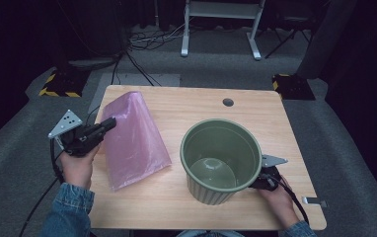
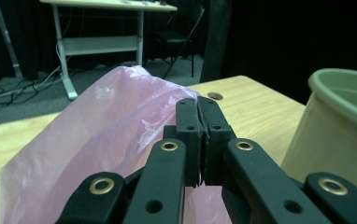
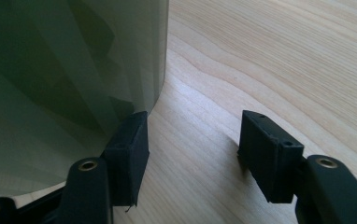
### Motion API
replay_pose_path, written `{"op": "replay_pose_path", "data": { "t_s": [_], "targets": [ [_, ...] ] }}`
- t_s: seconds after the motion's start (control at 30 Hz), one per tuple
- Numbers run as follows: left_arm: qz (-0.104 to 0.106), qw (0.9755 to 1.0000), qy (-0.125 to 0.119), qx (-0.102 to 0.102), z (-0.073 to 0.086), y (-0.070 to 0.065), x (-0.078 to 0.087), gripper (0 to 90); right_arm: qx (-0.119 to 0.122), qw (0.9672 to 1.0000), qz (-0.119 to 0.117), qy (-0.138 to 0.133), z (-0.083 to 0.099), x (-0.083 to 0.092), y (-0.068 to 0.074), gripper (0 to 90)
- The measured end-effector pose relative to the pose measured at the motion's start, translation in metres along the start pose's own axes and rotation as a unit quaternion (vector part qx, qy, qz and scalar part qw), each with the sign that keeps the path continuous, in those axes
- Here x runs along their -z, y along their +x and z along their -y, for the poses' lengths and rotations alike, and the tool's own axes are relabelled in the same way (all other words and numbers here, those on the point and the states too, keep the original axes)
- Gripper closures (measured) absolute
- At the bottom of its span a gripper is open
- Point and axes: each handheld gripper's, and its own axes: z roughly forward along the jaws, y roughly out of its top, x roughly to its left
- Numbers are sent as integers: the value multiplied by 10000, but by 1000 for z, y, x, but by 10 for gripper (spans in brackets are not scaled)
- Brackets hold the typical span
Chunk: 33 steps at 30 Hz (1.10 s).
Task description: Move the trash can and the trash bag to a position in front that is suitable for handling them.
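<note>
A translucent pink plastic bag stands tented on the left half of the wooden table. My left gripper is shut on the bag's upper left edge, a thin fold of film pinched between its jaws. A ribbed green pot stands upright and empty at the front right. My right gripper lies low beside the pot's right wall, open. One of its pads is at the pot's base; only bare table lies between the jaws.
A round cable hole sits near the table's far edge. A metal clip lies at the front right corner. Behind the table are a white desk frame, floor cables and yellow-black striped blocks.
</note>
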Motion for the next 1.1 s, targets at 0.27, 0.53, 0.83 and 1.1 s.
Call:
{"op": "replay_pose_path", "data": {
  "t_s": [0.27, 0.53, 0.83, 1.1],
  "targets": [
    [120, 9996, -122, -204, -20, -11, 6, 881, 20, 10000, -35, 3, -3, -4, 6, 429],
    [253, 9980, -266, -520, -51, -31, 15, 881, -4, 10000, -8, 1, -3, -3, 7, 429],
    [347, 9962, -342, -727, -80, -42, 18, 881, -17, 10000, 22, 7, -2, -2, 8, 428],
    [478, 9950, -460, -744, -102, -39, 20, 881, -19, 10000, 22, 8, -2, -2, 8, 428]
  ]
}}
